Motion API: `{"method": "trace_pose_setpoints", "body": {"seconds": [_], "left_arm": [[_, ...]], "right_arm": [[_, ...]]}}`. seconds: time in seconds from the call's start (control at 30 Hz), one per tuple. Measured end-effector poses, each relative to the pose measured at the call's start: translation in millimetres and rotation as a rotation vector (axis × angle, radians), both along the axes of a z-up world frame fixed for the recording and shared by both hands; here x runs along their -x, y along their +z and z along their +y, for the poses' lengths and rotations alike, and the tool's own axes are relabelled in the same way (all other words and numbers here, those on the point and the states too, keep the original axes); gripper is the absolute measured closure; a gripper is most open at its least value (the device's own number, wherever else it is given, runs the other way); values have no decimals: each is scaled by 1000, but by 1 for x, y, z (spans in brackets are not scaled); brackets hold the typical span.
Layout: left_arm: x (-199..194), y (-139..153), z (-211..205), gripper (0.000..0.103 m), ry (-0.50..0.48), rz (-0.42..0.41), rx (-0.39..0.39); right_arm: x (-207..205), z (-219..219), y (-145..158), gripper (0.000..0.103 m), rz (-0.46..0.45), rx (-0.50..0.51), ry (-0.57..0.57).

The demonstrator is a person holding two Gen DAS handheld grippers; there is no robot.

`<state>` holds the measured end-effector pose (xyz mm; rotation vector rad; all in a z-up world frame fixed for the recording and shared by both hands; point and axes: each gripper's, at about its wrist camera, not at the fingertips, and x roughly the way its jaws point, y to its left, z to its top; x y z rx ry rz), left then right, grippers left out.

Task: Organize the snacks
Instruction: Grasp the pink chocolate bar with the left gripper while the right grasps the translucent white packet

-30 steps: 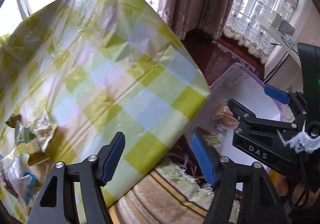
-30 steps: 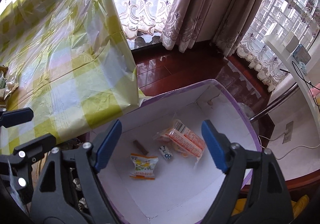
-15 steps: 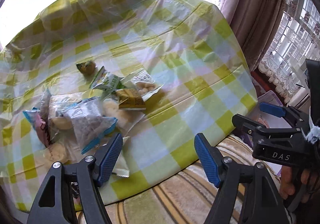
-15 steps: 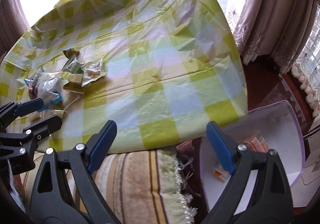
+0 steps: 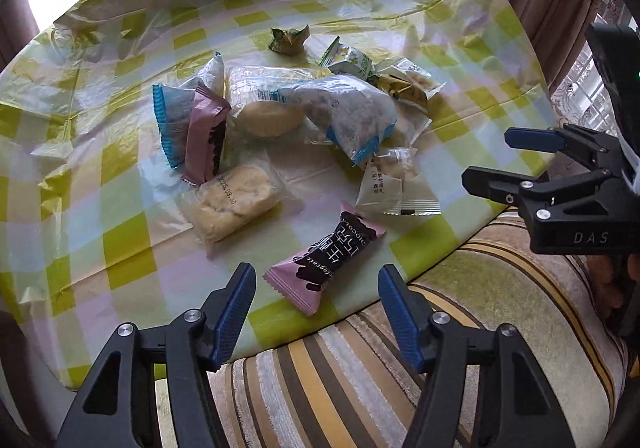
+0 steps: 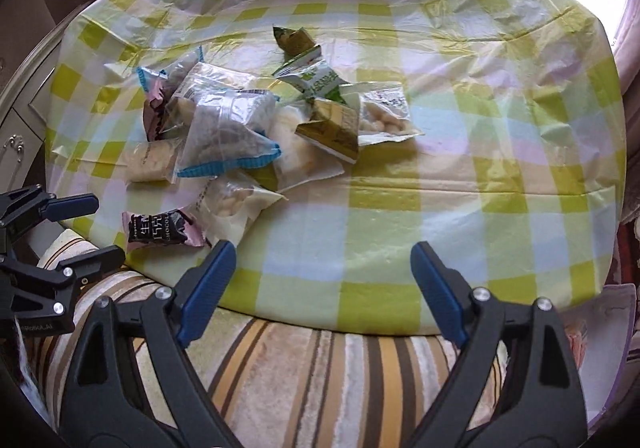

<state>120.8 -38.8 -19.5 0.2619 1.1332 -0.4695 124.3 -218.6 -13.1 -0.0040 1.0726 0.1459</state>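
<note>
From the left wrist view, the left gripper (image 5: 316,312) points down at the near edge of the table (image 5: 120,151), which is covered by a green checked cloth. Its jaws are closing at about middling width, with nothing pressed between the pads yet. The pink chocolate bar (image 5: 326,262) lies just beyond the tips, close to the near edge and apart from the rest, so it looks like the easiest piece to take first. The pile of snacks (image 5: 280,115) sits toward the middle of the table, packets overlapping one another: a pink wrapper (image 5: 206,137) leaning on a blue-edged bag (image 5: 172,119), clear packs of pastry and a small green packet (image 5: 289,39) toward the far edge. The right gripper (image 5: 560,167) shows at the right, off the table's near right edge, empty.

From the right wrist view, the right gripper (image 6: 322,288) hangs wide and empty over the near edge, facing bare cloth; the pile (image 6: 248,119) lies to its left. It seems to be waiting, leaving the near snack to the left gripper (image 6: 68,232), seen at the left edge. At the lower right a white box with a purple rim (image 6: 618,312) stands beside the table, probably where the snacks go.
</note>
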Motion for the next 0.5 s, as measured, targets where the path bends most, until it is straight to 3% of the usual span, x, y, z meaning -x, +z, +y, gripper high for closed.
{"method": "trace_pose_setpoints", "body": {"seconds": [0.1, 0.27, 0.3, 0.33, 0.43, 0.5], "left_arm": [[-6, -8, -12, 39, -74, -9, -54], [-18, -23, -22, 39, -144, 29, -71], [-20, -28, -23, 42, -145, 39, -79], [-21, -31, -23, 57, -146, 48, -83], [-23, -36, -19, 77, -128, 74, -70], [-25, -36, -13, 80, -93, 74, -64]], "right_arm": [[-5, 13, -2, 13, 15, -21, 24], [-13, 21, -8, 13, 36, -42, 19], [-16, 22, -9, 13, 39, -43, 15], [-17, 23, -10, 13, 43, -46, 13], [-22, 29, -16, 13, 57, -45, 13], [-25, 34, -18, 14, 63, -40, 20]]}}
